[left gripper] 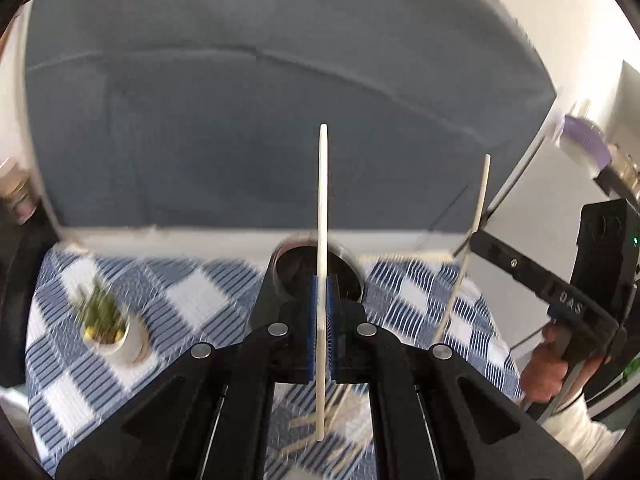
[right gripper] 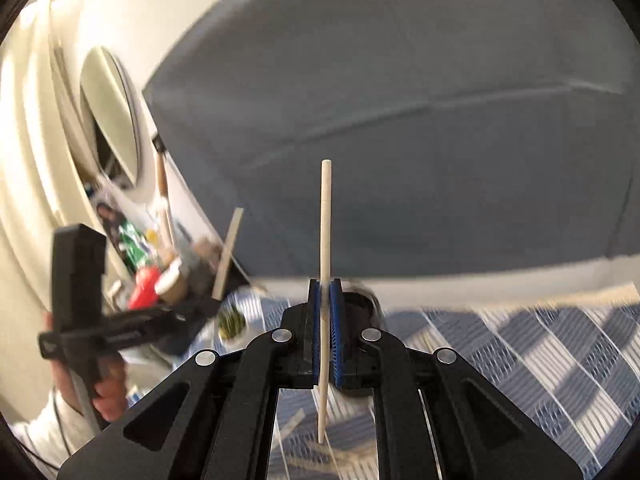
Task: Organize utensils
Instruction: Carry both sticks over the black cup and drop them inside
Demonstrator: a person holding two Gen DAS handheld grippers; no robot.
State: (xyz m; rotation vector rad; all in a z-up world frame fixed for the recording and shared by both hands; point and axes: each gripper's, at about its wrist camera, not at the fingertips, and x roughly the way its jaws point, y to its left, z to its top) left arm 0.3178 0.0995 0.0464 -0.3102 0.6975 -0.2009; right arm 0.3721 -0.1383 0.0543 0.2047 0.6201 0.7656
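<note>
My left gripper (left gripper: 322, 332) is shut on a flat cream wooden utensil (left gripper: 323, 208), seen edge-on and held upright above the table. A dark metal cup (left gripper: 316, 264) stands just beyond the fingers. My right gripper (right gripper: 325, 332) is shut on a thin cream stick (right gripper: 325, 224), also upright; the cup (right gripper: 362, 300) sits partly hidden behind its fingers. The right gripper also shows at the right of the left wrist view (left gripper: 468, 240) with its stick (left gripper: 478, 208). The left gripper shows at the left of the right wrist view (right gripper: 216, 300), holding its utensil (right gripper: 228, 252). Several more wooden utensils (left gripper: 340, 420) lie on the cloth below.
A blue-and-white checked tablecloth (left gripper: 192, 304) covers the table. A small potted plant (left gripper: 106, 324) in a white pot stands at the left. A grey sofa (left gripper: 280, 100) fills the background. Cluttered items, including a red object (right gripper: 144, 288), lie off the table's left side.
</note>
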